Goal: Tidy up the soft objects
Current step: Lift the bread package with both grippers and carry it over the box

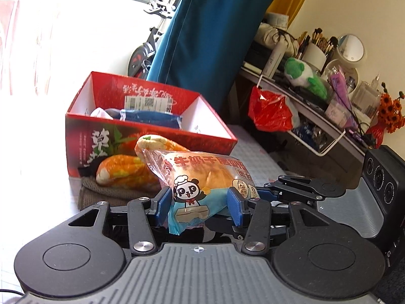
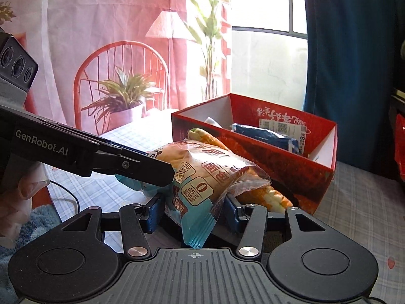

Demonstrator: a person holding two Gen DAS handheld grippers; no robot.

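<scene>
Nearest the lens in both wrist views, a bagged bread roll [image 1: 202, 177] sits low at the centre of the frame, held at once by both sets of tongs. The left tongs [image 1: 200, 204] are clamped on the teal lower end of the packet, their blue pads [image 1: 234, 206] pressing the film in on both sides. The right tongs [image 2: 193, 209] are clamped on the opposite end, where the wrapper bulges between the pads and its crimped seal hangs below. The packet appears clear of the counter [image 2: 359, 202], though its underside is hidden. In my judgement it is light and very soft: the loaf will crush under hard pressure, the film is slick and crinkly, and the thin sealed ends could slip or tear. The better hold is across the bread-filled body with modest squeeze, not on the loose transparent corner. Just behind the packet, at mid-frame, lie two orange plush pieces [image 1: 121, 172] on a brown knitted cloth [image 1: 101, 190], close against the front wall of the red cardboard box [image 1: 83, 129]. The box stands open beyond them, already containing a blue soft pack [image 1: 152, 117] and something white. Further back, at the right of the left wrist view, a cluttered shelf [image 1: 316, 106] carries a green plush toy [image 1: 303, 76].
</scene>
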